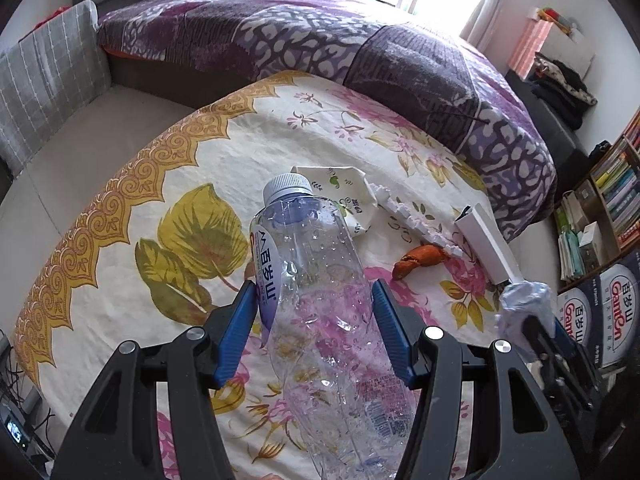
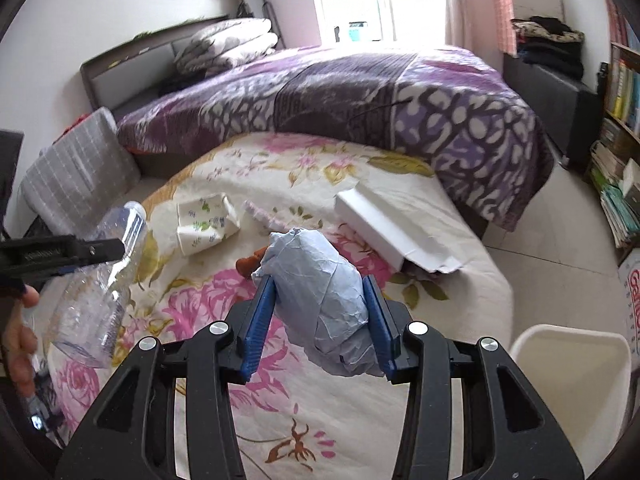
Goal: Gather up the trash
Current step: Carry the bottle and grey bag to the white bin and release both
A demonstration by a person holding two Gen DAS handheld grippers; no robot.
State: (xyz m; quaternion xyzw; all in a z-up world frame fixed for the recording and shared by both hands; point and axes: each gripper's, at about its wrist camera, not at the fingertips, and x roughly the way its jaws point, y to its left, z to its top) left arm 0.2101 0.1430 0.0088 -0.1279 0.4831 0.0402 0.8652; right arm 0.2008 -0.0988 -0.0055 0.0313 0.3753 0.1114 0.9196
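Note:
My left gripper [image 1: 314, 292] is shut on an empty clear plastic water bottle [image 1: 320, 300] with a white cap, held above the floral bedsheet; the bottle also shows at the left of the right wrist view [image 2: 100, 280]. My right gripper [image 2: 320, 292] is shut on a crumpled pale blue paper wad [image 2: 320, 292], held above the sheet; the wad also shows in the left wrist view [image 1: 524, 304]. On the sheet lie a crushed floral paper cup [image 2: 206, 226], an orange peel [image 1: 420, 260], a white styrofoam strip [image 1: 412, 216] and a torn white carton [image 2: 388, 228].
A white bin [image 2: 572, 364] stands on the floor at the lower right of the right wrist view. A purple quilt [image 2: 360, 96] covers the far half of the bed. Bookshelves [image 1: 616, 184] and Ganten boxes [image 1: 596, 312] stand on the right. A grey cushion [image 1: 48, 92] is on the left.

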